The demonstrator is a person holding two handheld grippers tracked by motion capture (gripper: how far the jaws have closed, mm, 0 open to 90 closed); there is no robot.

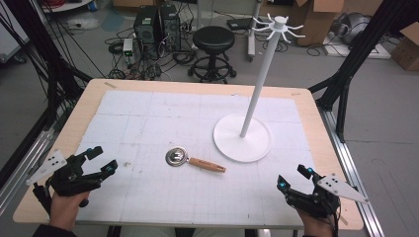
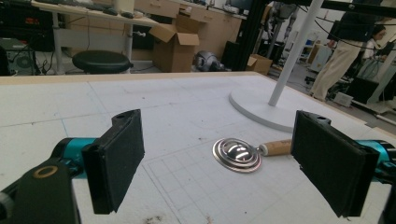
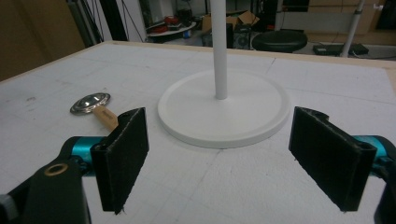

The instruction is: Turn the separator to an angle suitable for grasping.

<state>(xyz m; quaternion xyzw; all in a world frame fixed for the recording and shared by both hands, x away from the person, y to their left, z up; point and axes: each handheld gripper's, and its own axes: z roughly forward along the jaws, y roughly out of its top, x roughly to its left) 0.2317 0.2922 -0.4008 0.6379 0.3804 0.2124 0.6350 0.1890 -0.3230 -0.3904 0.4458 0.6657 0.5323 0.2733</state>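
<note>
The strainer [image 1: 177, 156], a small metal bowl on a wooden handle, lies mid-table, well apart from both grippers. Left gripper [image 1: 102, 160] and right gripper [image 1: 293, 177] hover near the near corners, jaws spread, nothing between. In the left gripper view a jaw hides the handle's end; the white stand [image 1: 242, 137] is cut off above

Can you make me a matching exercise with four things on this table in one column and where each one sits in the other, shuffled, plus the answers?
Things:
1. strainer
2. white stand
3. left gripper
4. right gripper

Places, as seen in the high view:
A. near right corner of the table, jaws open
B. right of centre, its round base flat on the mat
C. near left corner of the table, jaws open
D. middle of the mat, wooden handle pointing right

Pairs: 1-D, 2-B, 3-C, 4-A
</note>
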